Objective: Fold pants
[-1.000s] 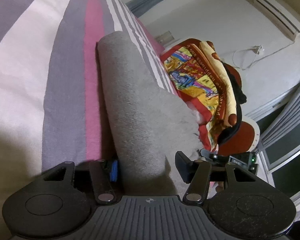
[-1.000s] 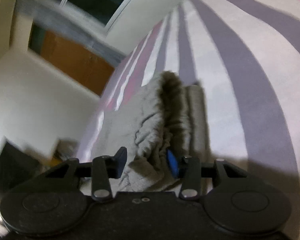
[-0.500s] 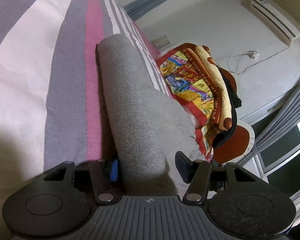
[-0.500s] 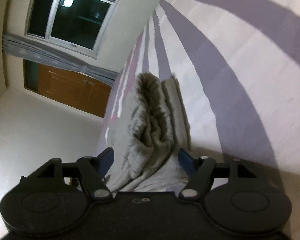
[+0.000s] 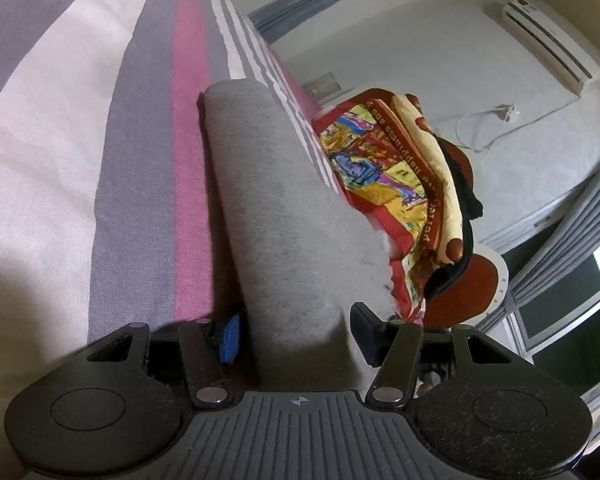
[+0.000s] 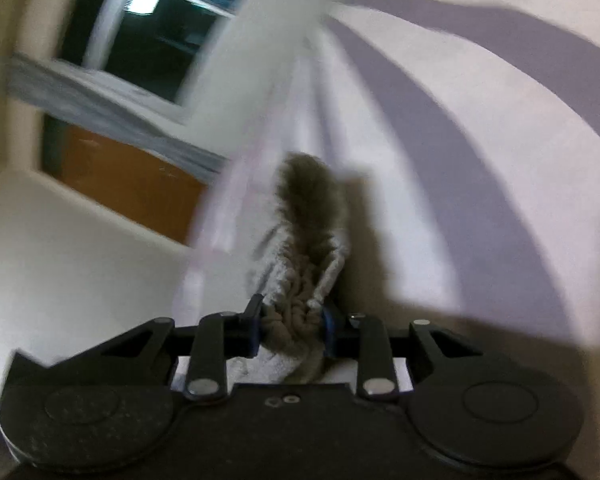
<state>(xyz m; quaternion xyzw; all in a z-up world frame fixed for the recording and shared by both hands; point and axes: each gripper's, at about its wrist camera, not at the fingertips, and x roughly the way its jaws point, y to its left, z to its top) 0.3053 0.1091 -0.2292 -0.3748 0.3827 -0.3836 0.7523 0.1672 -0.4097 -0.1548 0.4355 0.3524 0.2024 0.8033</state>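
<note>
The grey pants [image 5: 276,216] lie folded into a long thick strip on the striped bed sheet [image 5: 100,128]. In the left wrist view my left gripper [image 5: 296,336] straddles the near end of the strip, jaws wide apart, fabric between them but not pinched. In the right wrist view my right gripper [image 6: 292,330] is shut on the bunched end of the pants [image 6: 304,240], which rises from the jaws as a crumpled ridge. This view is blurred by motion.
A colourful red and yellow blanket [image 5: 396,176] is heaped at the bed's edge right of the pants. The sheet [image 6: 480,160] spreads to the right of the right gripper. A window [image 6: 148,12] and wooden door [image 6: 128,184] stand behind.
My right gripper opened wide around the bunched fabric half a second ago and has now closed on it again while moving. My left gripper has stayed open around the strip.
</note>
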